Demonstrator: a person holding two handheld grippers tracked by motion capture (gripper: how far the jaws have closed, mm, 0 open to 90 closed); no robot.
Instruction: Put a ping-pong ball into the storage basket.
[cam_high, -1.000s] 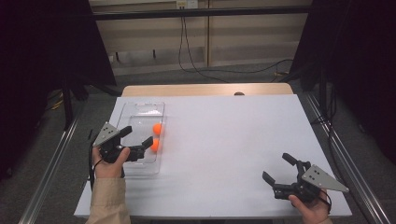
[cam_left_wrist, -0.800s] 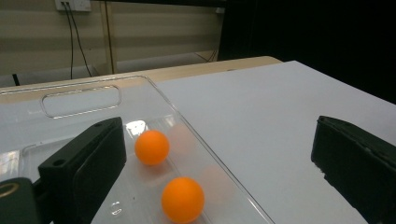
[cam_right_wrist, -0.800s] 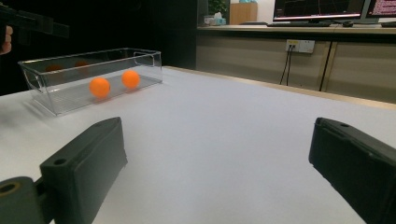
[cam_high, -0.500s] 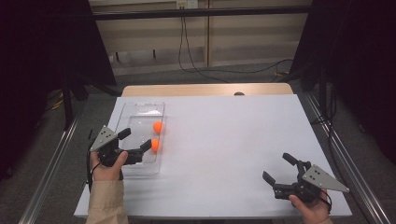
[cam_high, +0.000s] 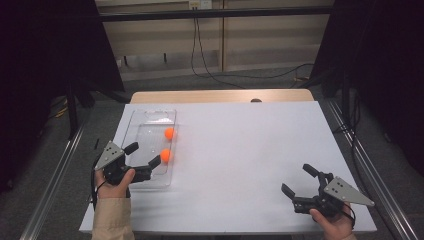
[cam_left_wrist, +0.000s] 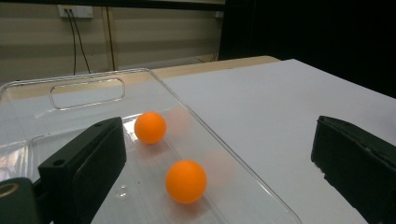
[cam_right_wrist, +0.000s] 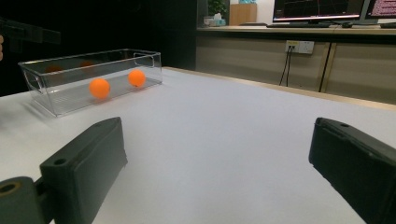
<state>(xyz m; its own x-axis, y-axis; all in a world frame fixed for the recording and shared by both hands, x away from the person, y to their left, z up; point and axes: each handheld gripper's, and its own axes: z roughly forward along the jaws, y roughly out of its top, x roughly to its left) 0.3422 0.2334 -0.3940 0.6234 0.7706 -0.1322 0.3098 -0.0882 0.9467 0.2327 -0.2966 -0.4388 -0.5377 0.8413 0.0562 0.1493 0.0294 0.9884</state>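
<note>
Glare and reflections on clear tray (cam_high: 150, 131) (walls hard to trace in high view), ghost images of balls beside real ones. Left gripper (cam_high: 145, 159) spread wide over tray's near end, holding nothing; near orange ball (cam_left_wrist: 186, 181) just ahead between jaws, far orange ball (cam_left_wrist: 150, 127) beyond it. Right gripper (cam_high: 296, 180) spread wide too, well apart on white table (cam_high: 250, 150).
</note>
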